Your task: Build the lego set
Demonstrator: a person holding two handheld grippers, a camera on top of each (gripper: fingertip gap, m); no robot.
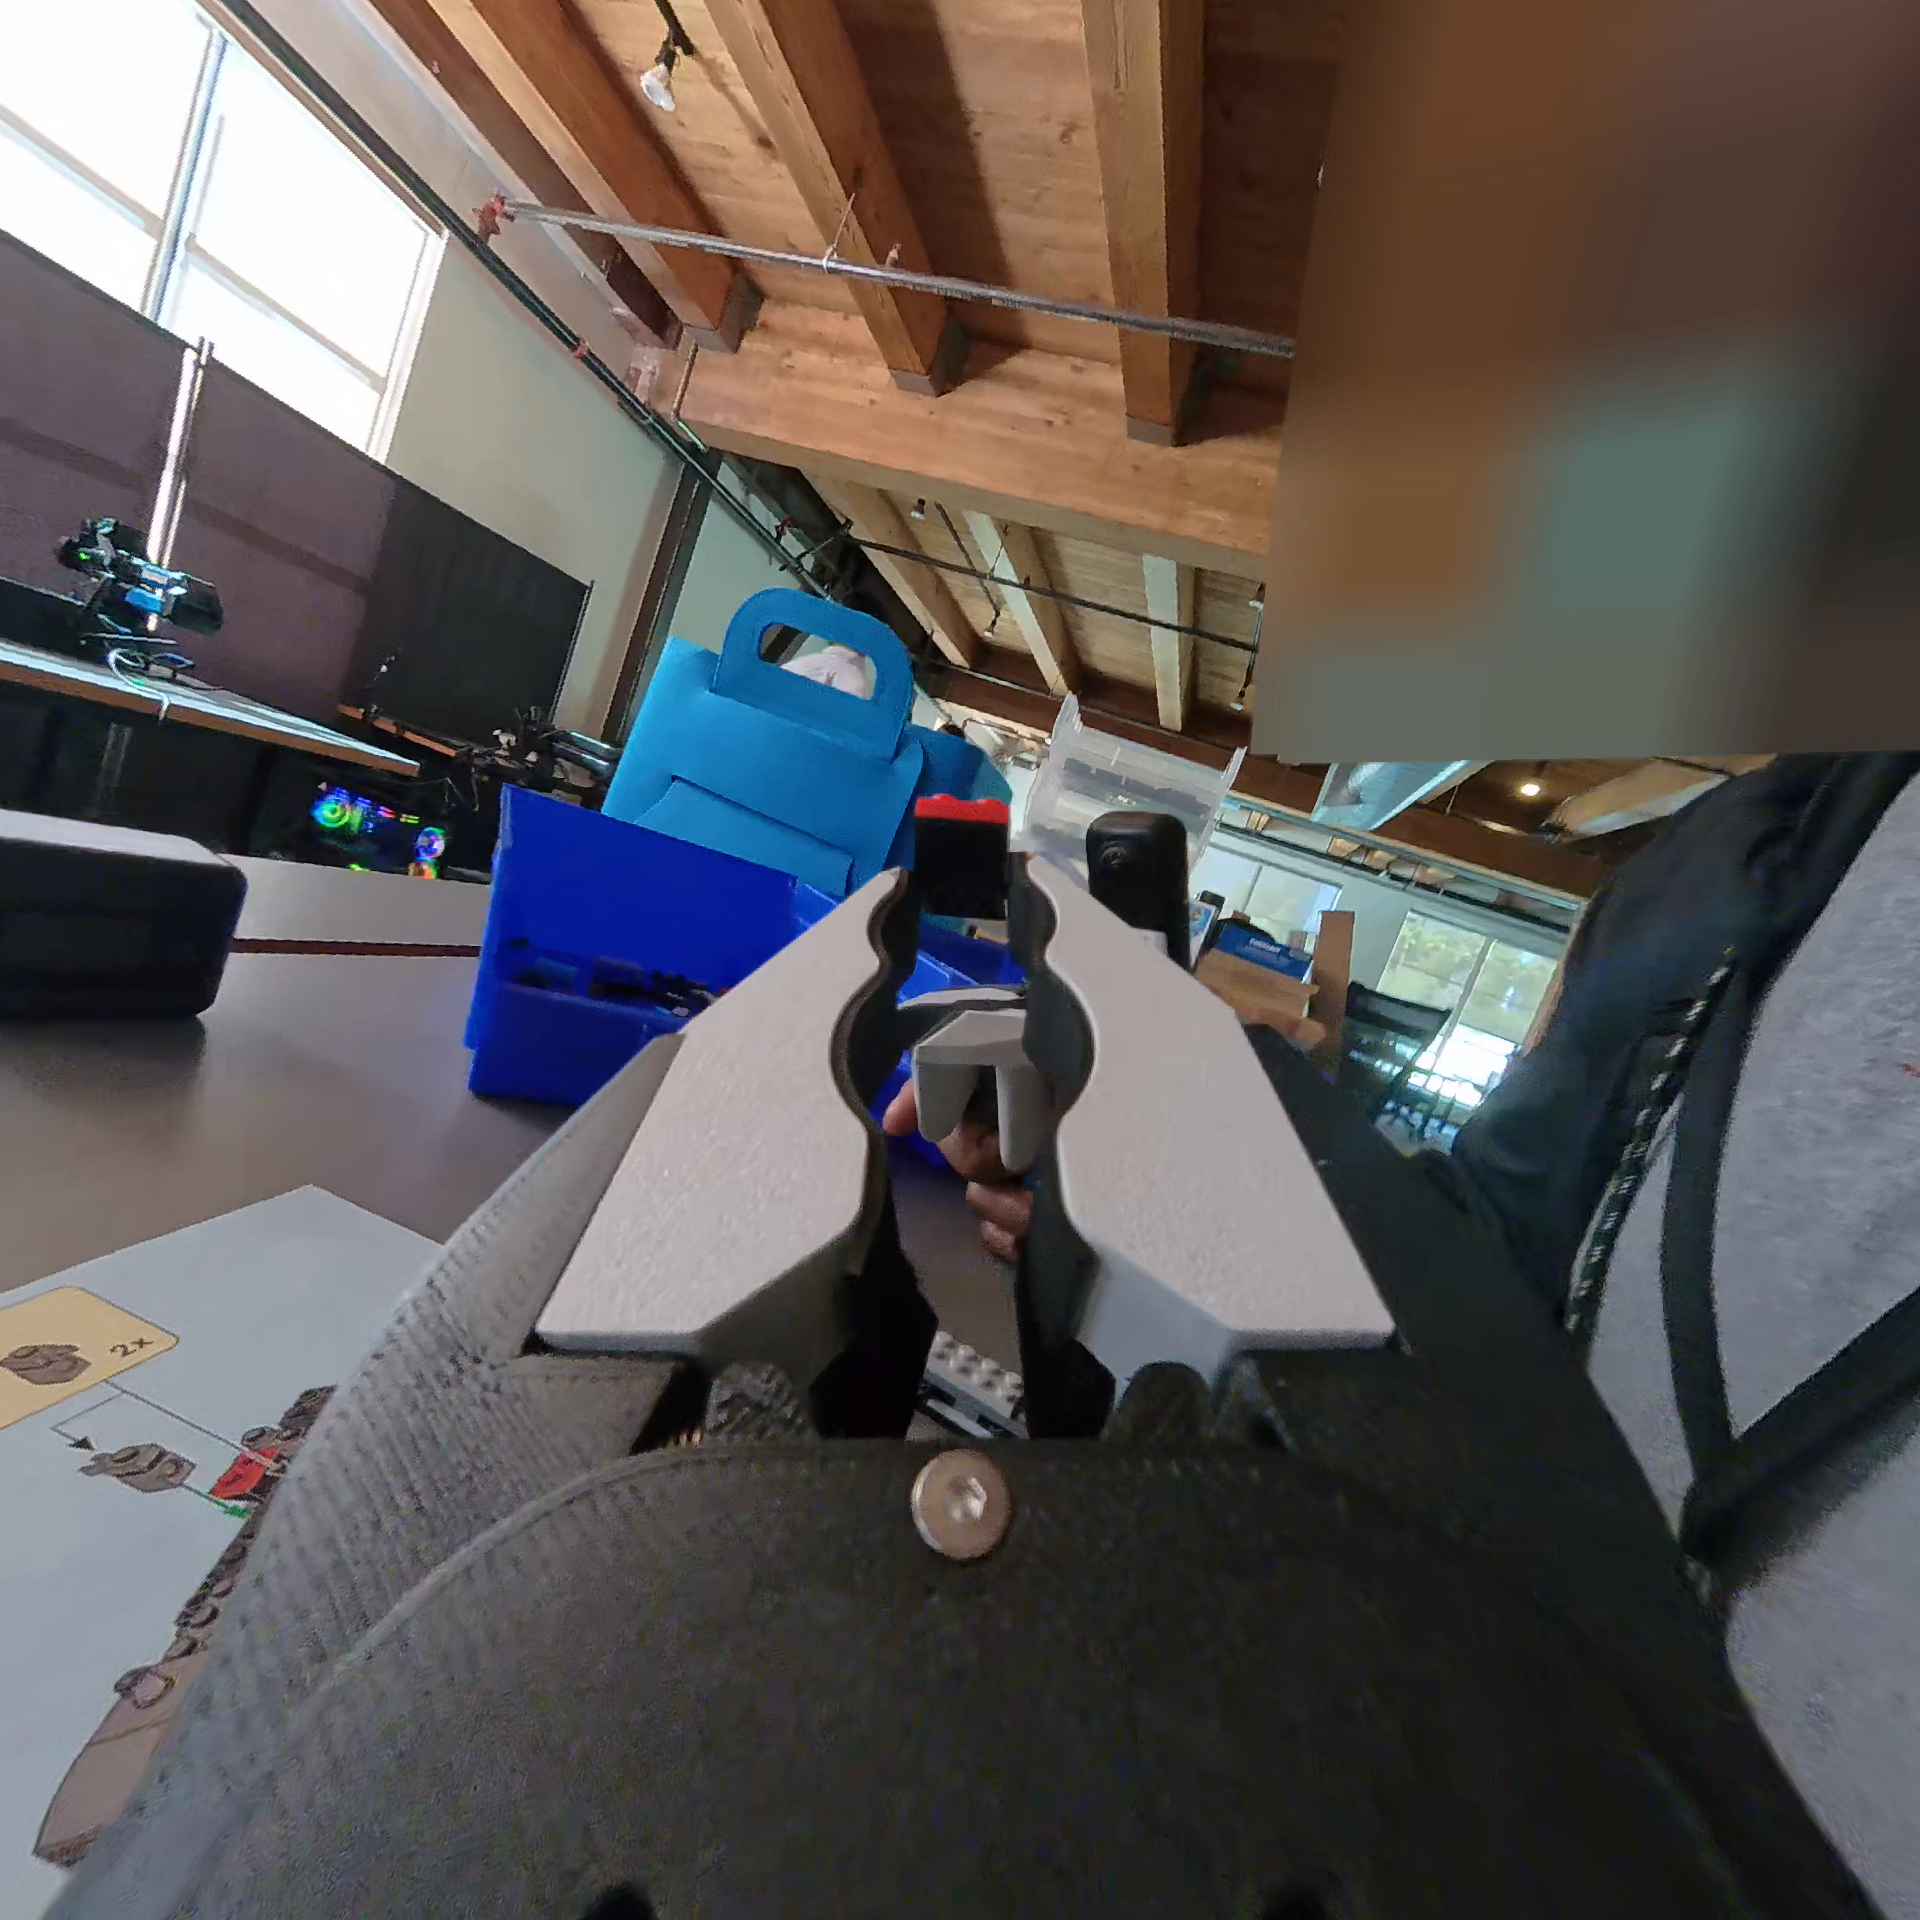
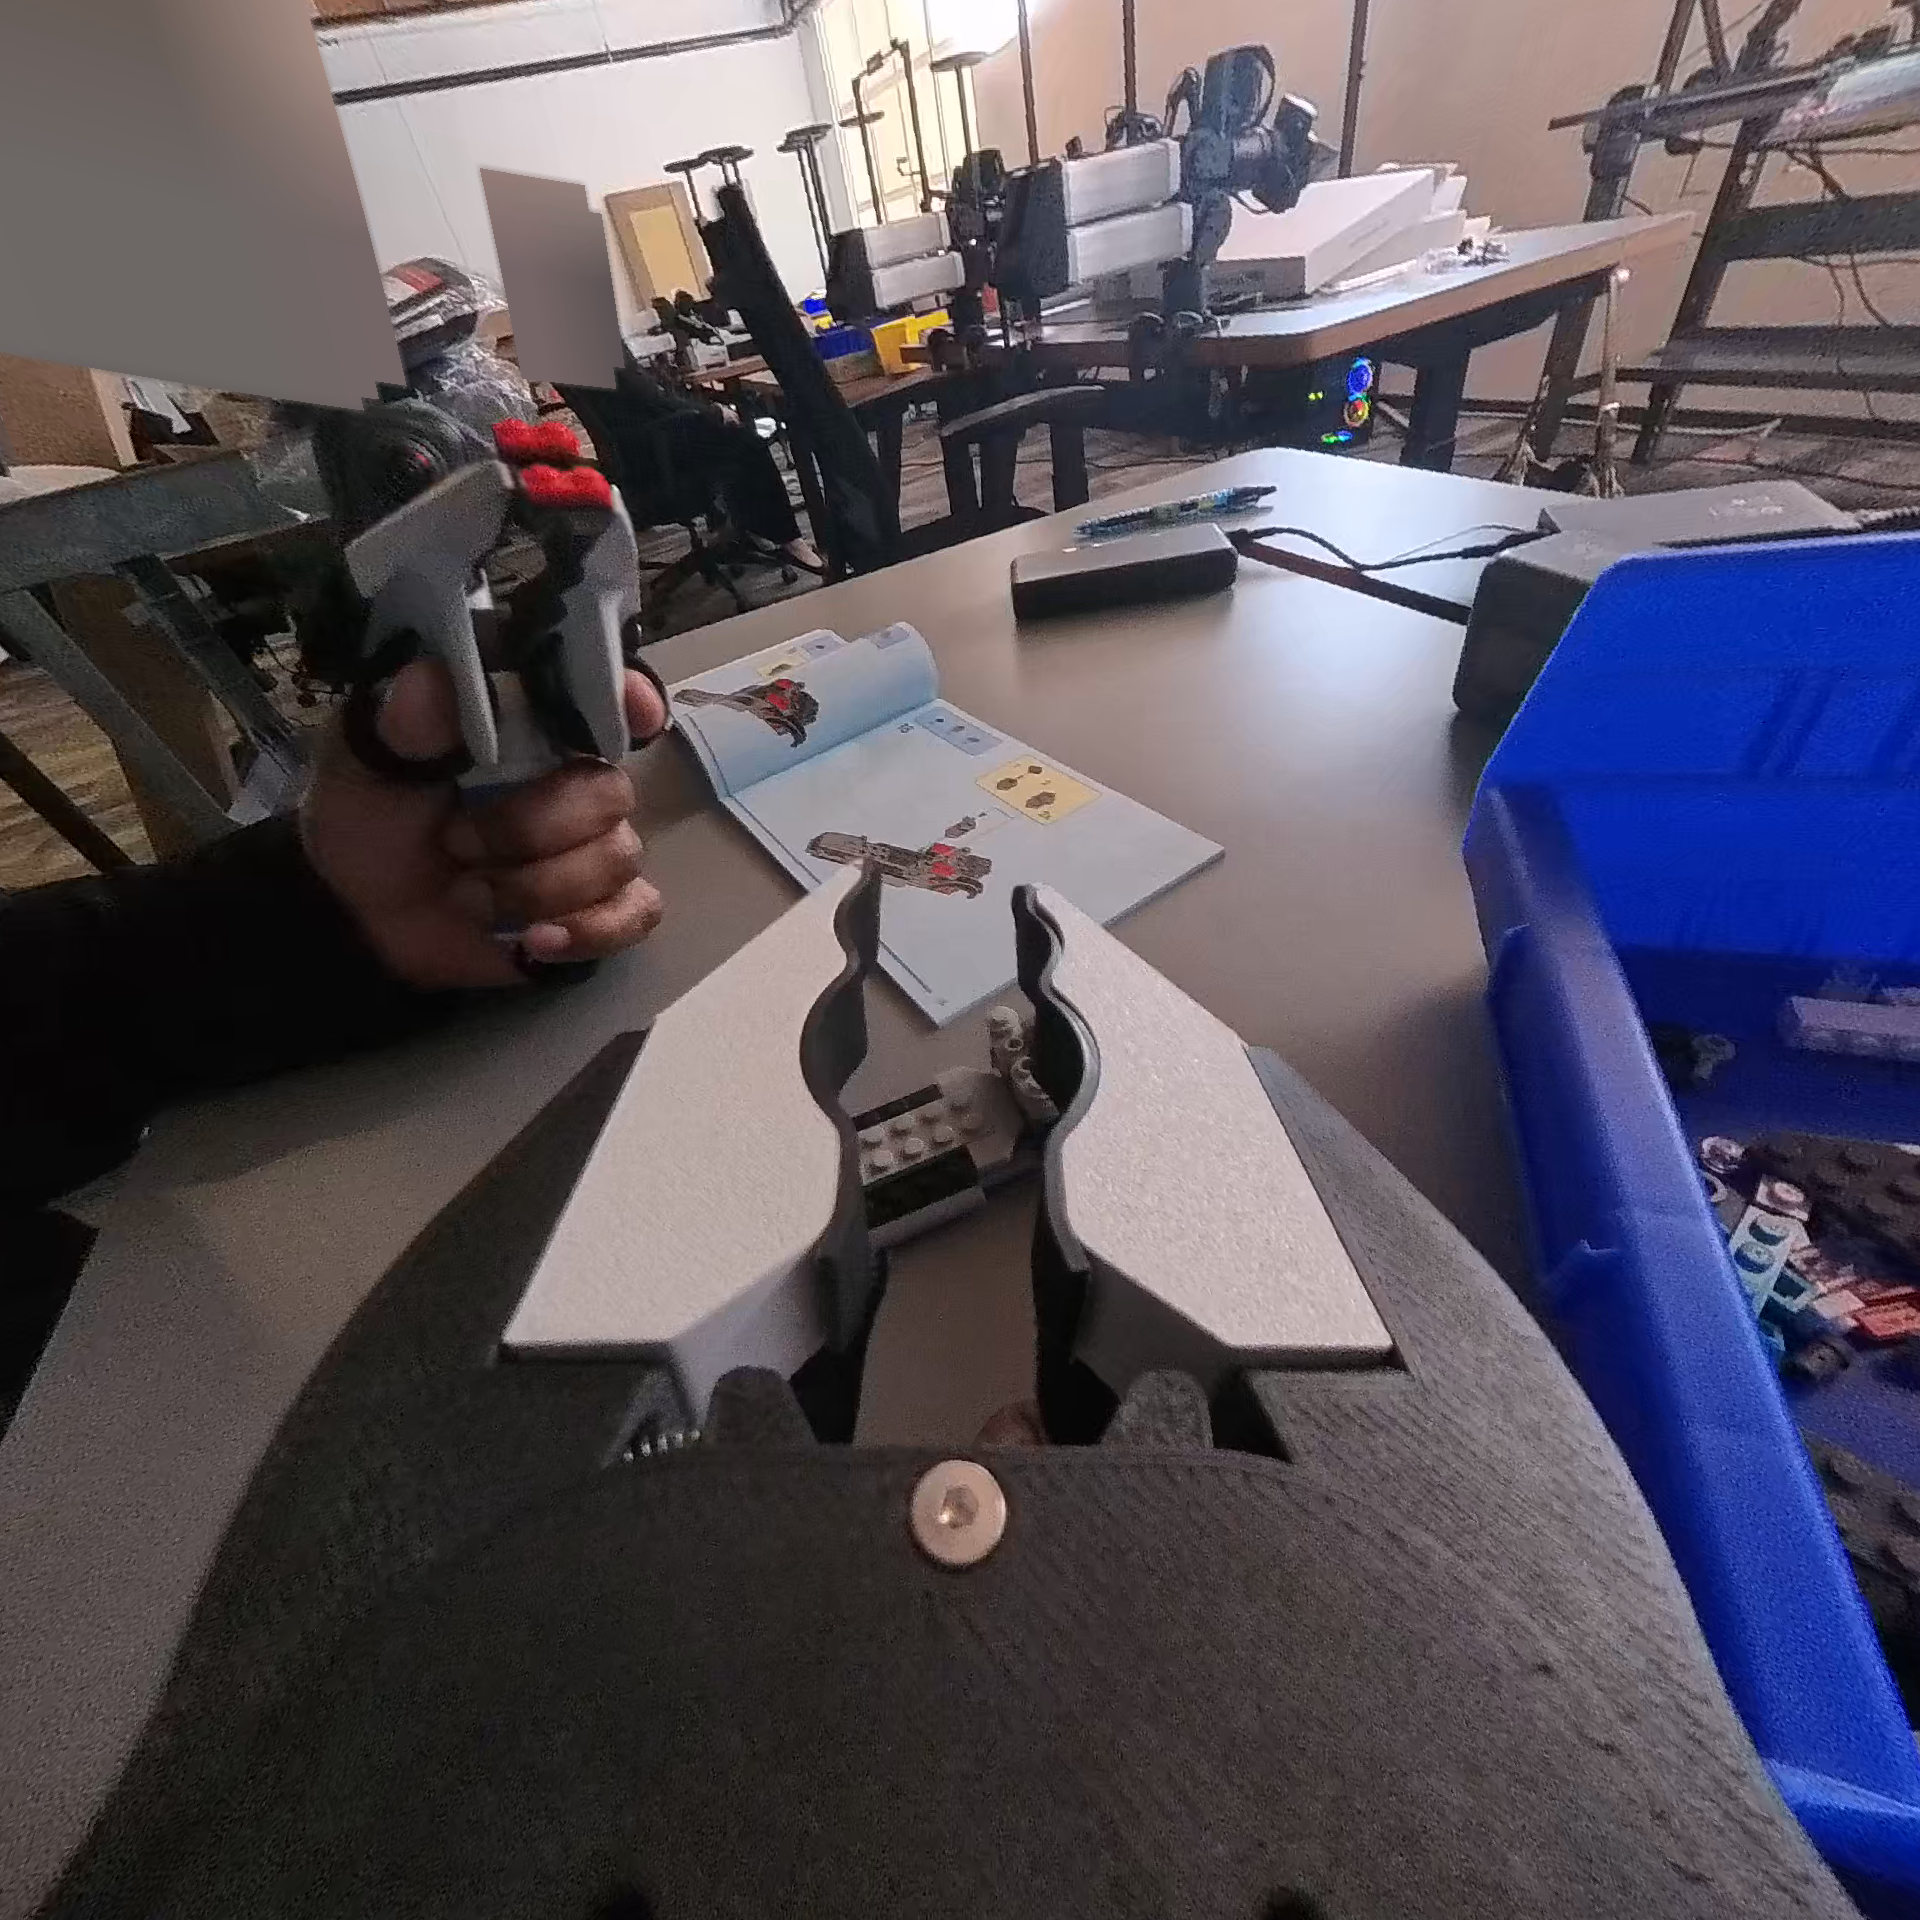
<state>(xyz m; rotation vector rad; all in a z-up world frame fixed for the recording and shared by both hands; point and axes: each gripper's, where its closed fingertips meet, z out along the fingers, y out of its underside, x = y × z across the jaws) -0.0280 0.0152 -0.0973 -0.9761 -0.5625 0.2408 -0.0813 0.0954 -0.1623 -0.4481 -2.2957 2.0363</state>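
My left gripper is shut on a small black lego piece with a red top and holds it raised in the air, tilted upward. In the right wrist view that gripper shows at the upper left in a person's hand, with the red-topped piece at its tips. My right gripper is open and empty, low over the table. A grey and black lego assembly lies on the table beneath its fingers. The right gripper also shows small through the gap in the left wrist view.
An open instruction booklet lies on the dark table just beyond the assembly. A blue bin with several loose pieces stands at the right. A black power bank, a pen and a black case lie farther off. About 12 centimetres separates my left fingertips from my right. The right tips stand about 25 centimetres off the black case.
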